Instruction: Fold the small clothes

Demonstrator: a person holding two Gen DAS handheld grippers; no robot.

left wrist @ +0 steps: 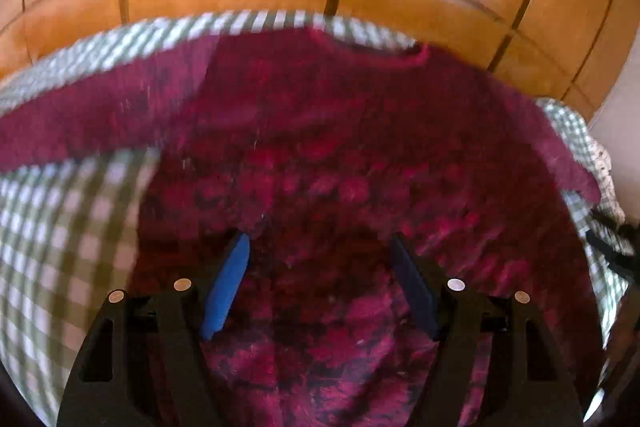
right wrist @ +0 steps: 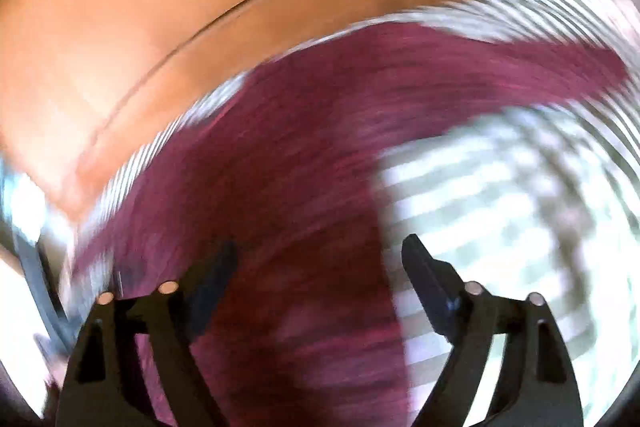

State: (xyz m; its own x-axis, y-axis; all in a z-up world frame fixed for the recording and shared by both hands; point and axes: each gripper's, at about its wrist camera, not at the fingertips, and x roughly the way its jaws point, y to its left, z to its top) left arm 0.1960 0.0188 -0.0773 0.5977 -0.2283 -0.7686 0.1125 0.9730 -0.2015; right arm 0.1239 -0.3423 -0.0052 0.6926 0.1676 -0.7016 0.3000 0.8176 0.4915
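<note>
Jaws of the left gripper stand released and empty above the body of a magenta patterned top, which stretches ahead to its neckline on a green checked cloth. The right gripper, likewise open and empty in a blurred view, hovers at the garment's edge; the sleeve trails away to its right.
</note>
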